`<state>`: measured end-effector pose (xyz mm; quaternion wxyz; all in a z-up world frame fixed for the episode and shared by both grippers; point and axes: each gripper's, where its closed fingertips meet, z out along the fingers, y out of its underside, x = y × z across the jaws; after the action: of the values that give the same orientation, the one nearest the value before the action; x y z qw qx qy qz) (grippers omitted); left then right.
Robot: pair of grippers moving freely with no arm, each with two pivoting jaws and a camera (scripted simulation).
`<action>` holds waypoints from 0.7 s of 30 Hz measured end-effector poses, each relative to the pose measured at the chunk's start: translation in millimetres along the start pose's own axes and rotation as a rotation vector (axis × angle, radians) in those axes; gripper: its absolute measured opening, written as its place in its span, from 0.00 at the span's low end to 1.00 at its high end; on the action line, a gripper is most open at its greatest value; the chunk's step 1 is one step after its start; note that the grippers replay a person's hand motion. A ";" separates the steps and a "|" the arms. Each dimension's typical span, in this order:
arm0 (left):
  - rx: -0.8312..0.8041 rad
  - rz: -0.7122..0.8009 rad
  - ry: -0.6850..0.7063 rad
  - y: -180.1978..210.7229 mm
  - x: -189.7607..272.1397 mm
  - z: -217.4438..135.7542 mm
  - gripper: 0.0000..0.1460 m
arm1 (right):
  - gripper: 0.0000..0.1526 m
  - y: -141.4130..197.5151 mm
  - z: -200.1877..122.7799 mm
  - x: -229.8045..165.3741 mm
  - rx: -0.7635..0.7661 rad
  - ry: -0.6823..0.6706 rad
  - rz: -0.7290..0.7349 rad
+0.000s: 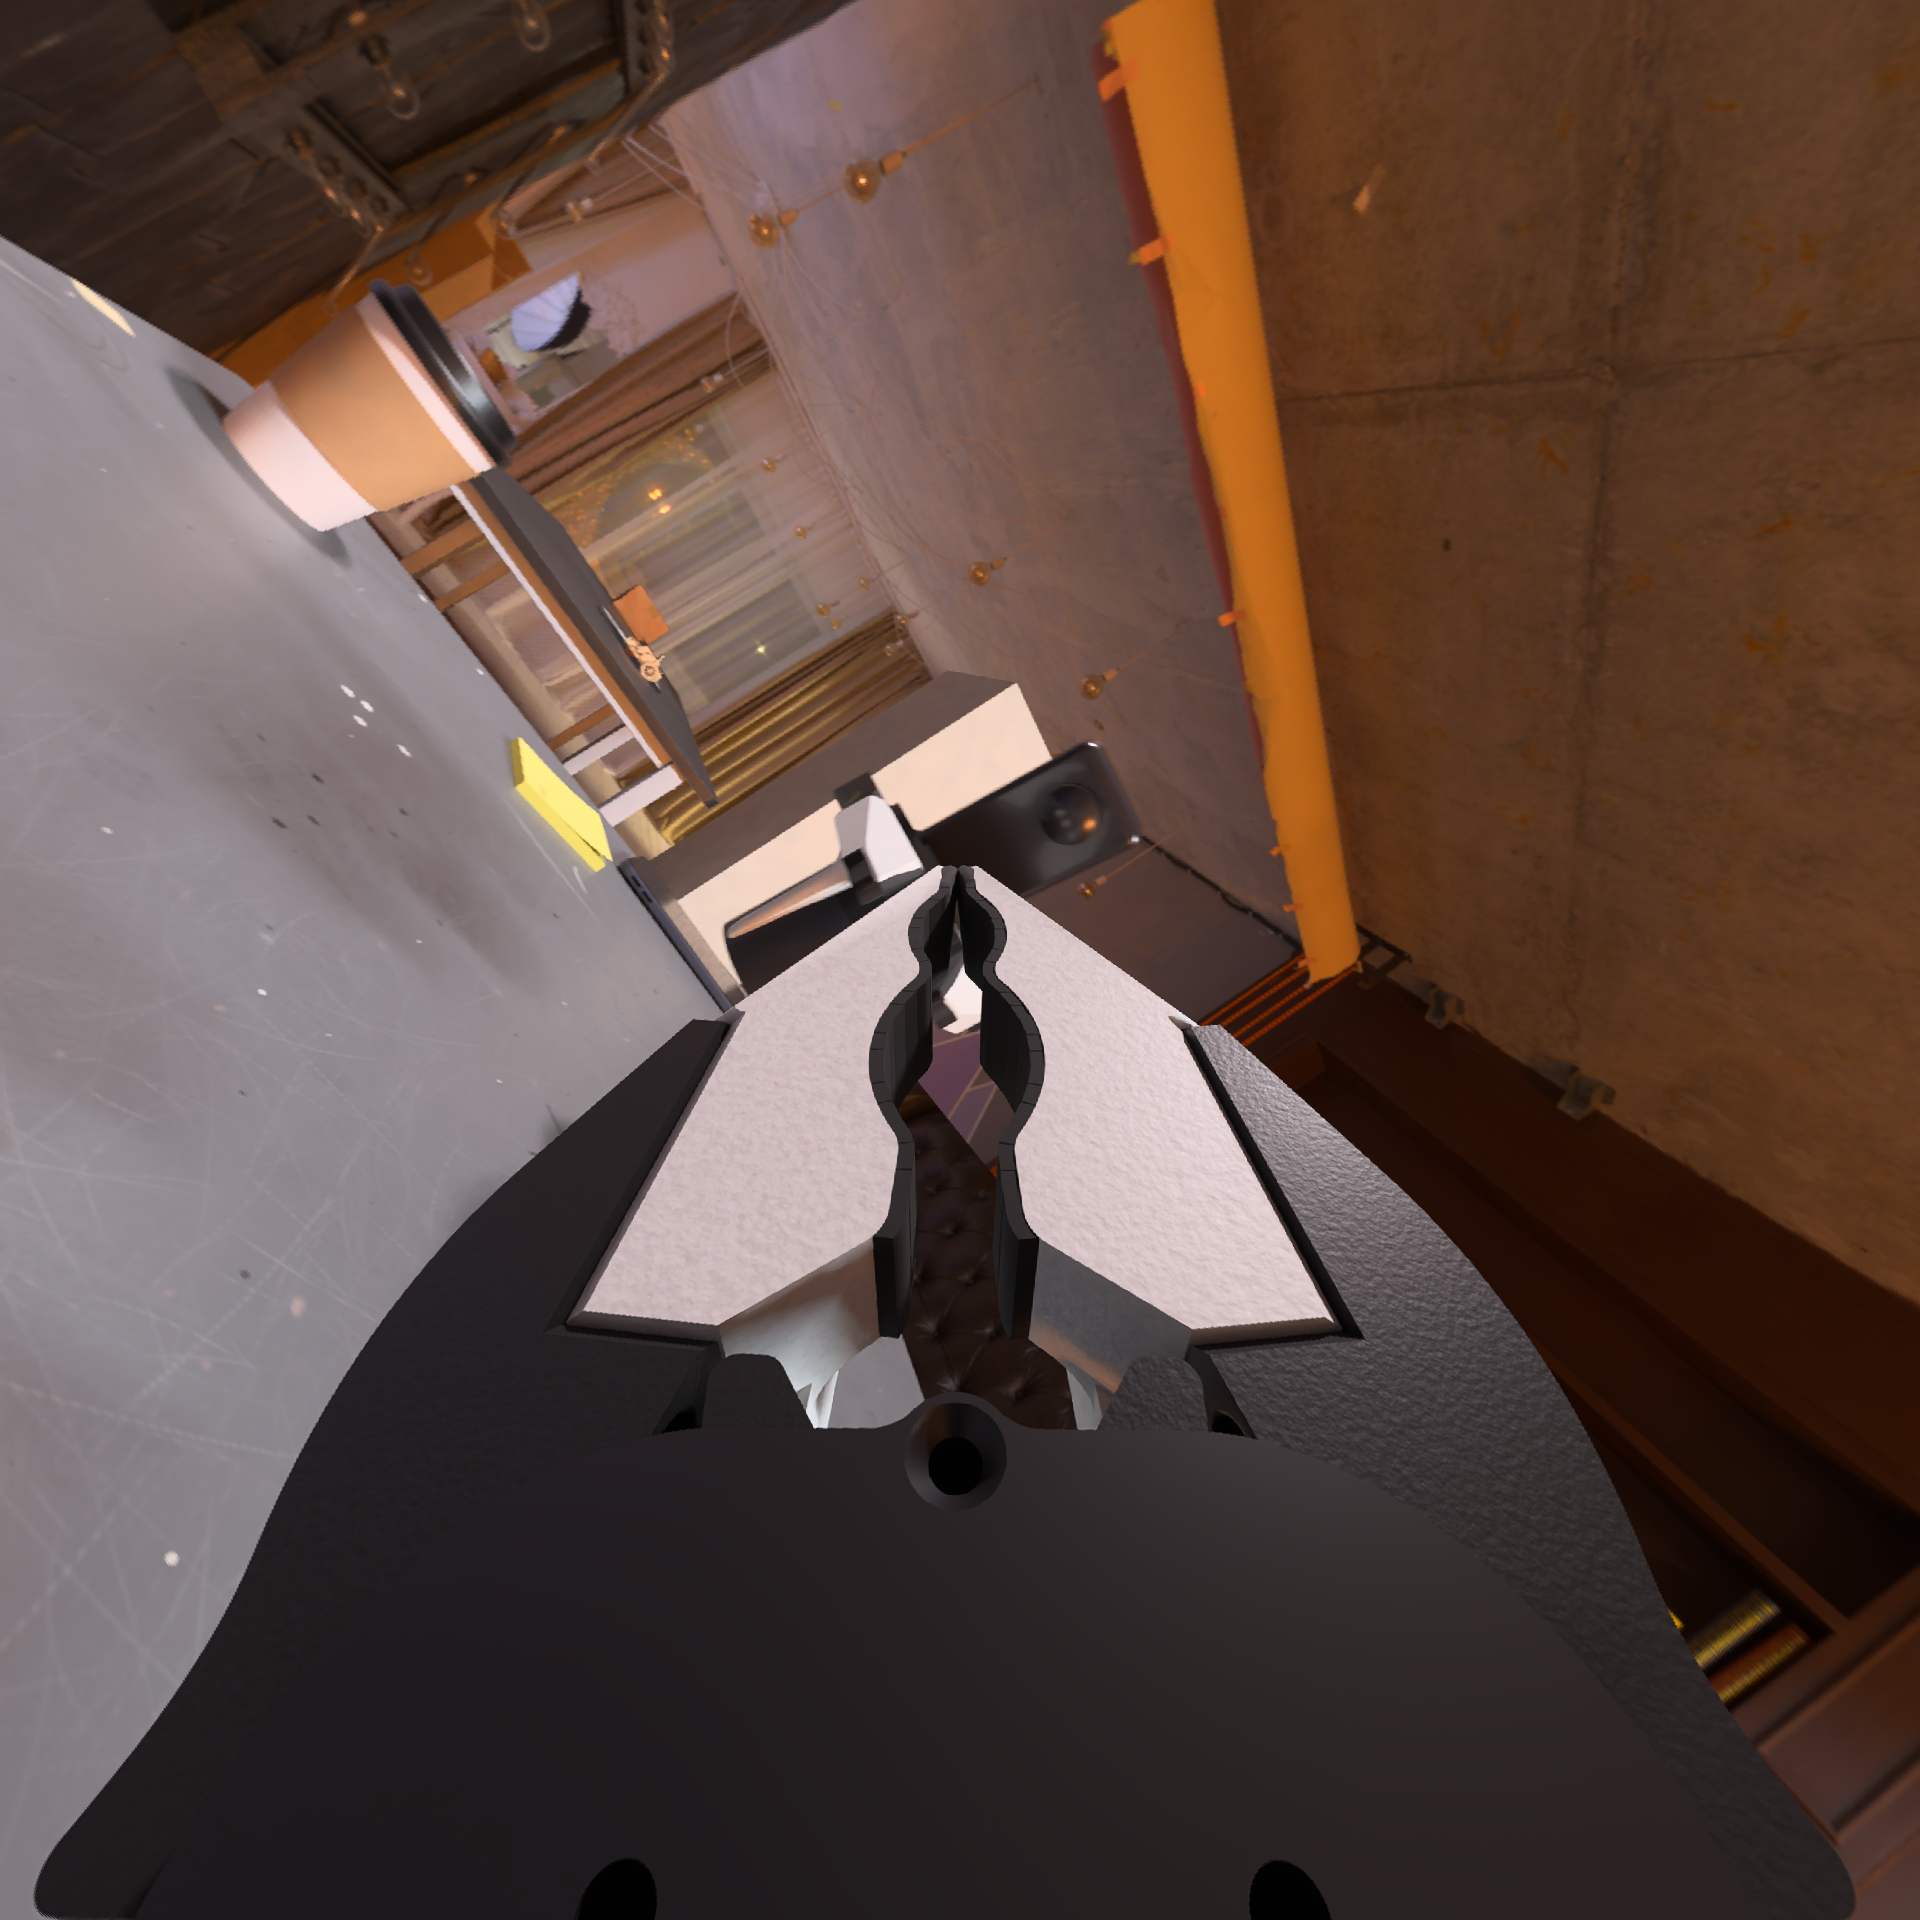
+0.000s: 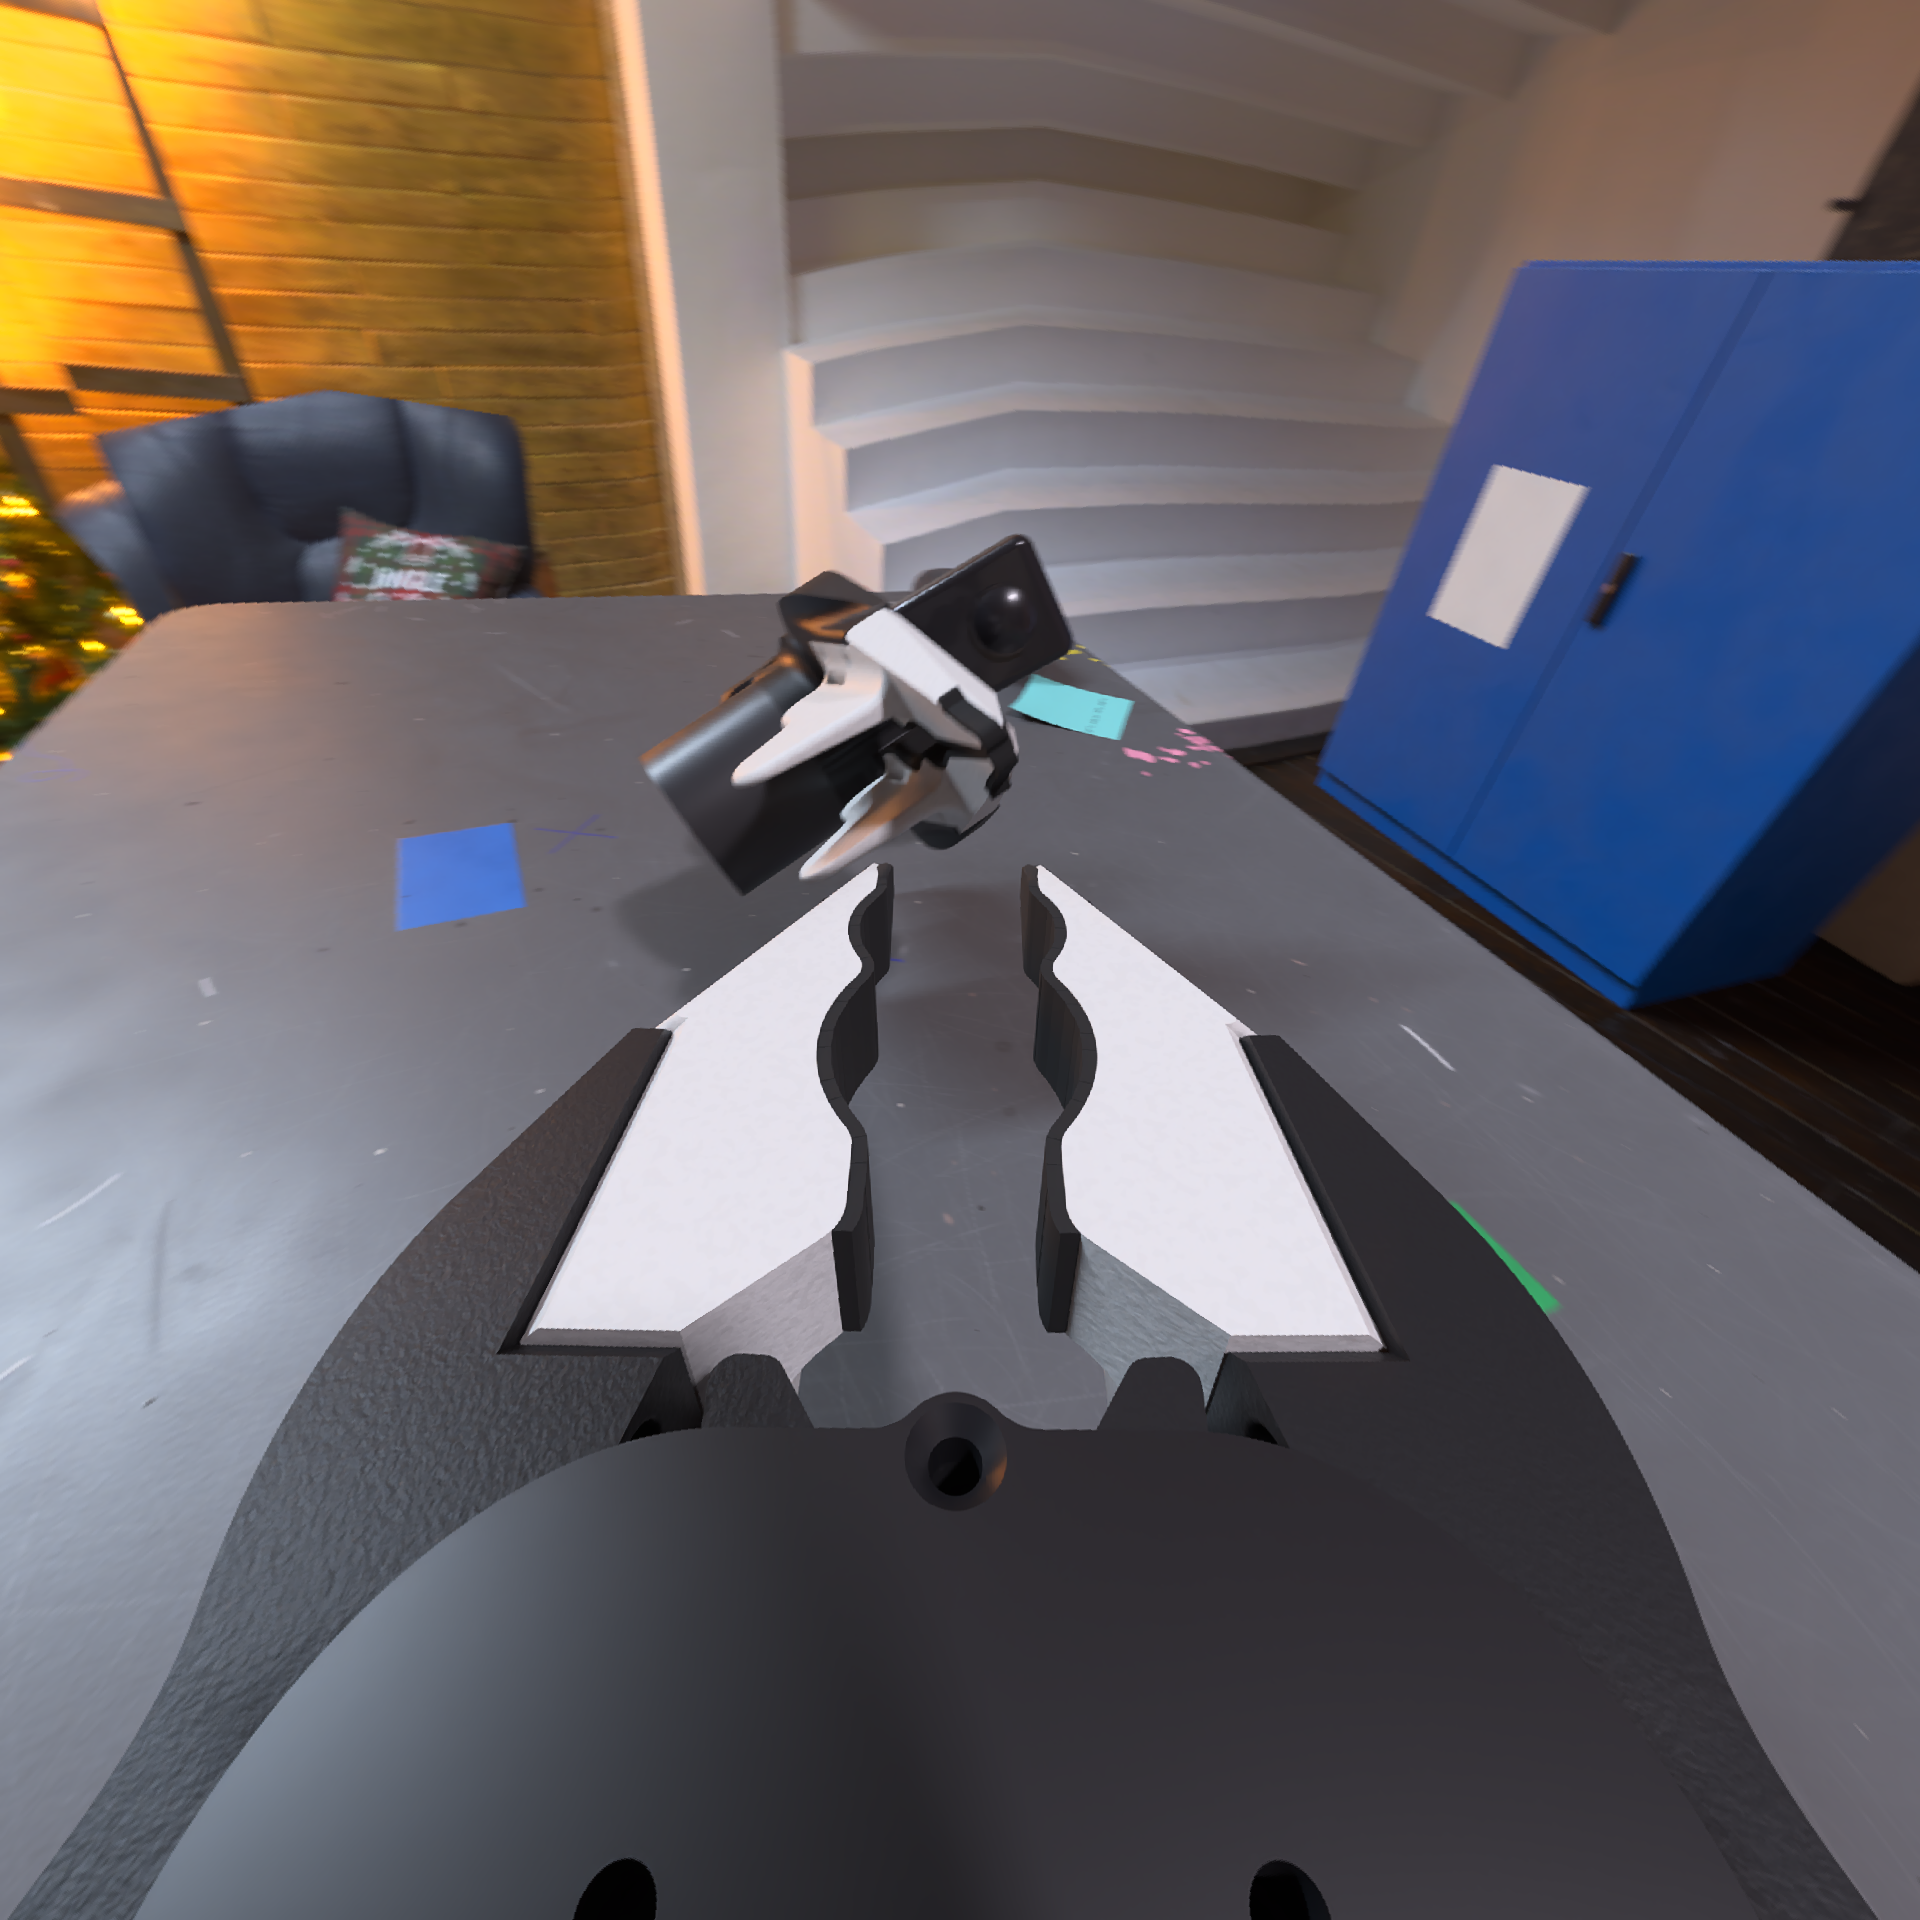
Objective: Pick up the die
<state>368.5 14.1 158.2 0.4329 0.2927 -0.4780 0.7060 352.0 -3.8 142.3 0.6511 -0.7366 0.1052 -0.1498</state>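
Die anywhere in sight? I can't find it in either view.

Nor can I. It isn't on the stretch of table (image 2: 312, 1039) that shows, and it isn't between any fingers that I can make out, so where it lies can't be told.

What about the left hand-held gripper (image 1: 956, 883)?

Its jaws are closed, tips touching, with nothing gripped that I can see. A pale scrap shows through the gap lower down, but it looks like something beyond the fingers, and I can't tell what. In the right wrist view this gripper hangs in the air above the table, tilted.

And the right hand-held gripper (image 2: 956, 883)?

Spread open and empty, low over the table, pointing towards the other one. Only bare grey top shows between its fingers.

Anything else on the table?

A paper cup (image 1: 364, 416) with a dark lid, a yellow note (image 1: 556, 800) near the edge, a blue patch (image 2: 457, 873) and a teal note (image 2: 1070, 712). A blue cabinet (image 2: 1662, 623) stands off to the side.

So how far along is it?

Early, I'd judge. Nothing is held, so finding the die, closing on it and lifting it are all left to do
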 end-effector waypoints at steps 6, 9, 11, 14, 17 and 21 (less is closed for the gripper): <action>-0.077 0.093 -0.144 4.2 -29.0 3.1 0.00 | 0.17 13.8 -7.2 24.8 -0.087 0.080 0.060; -0.270 0.289 -0.195 27.5 -29.3 1.4 0.00 | 0.16 11.2 -15.8 39.6 -0.052 0.100 0.138; -0.442 0.435 -0.192 51.5 -25.3 2.9 0.05 | 0.15 12.2 -17.7 44.5 -0.038 0.100 0.186; -0.725 0.667 -0.207 94.5 -30.0 1.5 0.11 | 0.14 20.4 -14.3 44.9 -0.061 0.090 0.219; -0.944 0.784 -0.197 135.7 -41.6 -1.5 0.14 | 0.14 28.7 -10.1 43.7 -0.094 0.082 0.224; -1.127 0.882 -0.186 176.0 -55.6 0.3 0.15 | 0.14 31.6 -11.0 48.1 -0.101 0.098 0.237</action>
<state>236.9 -34.3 38.1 0.1503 -0.1363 -0.8780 0.4335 394.2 -34.9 116.1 0.6204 -0.7426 0.2308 -0.1021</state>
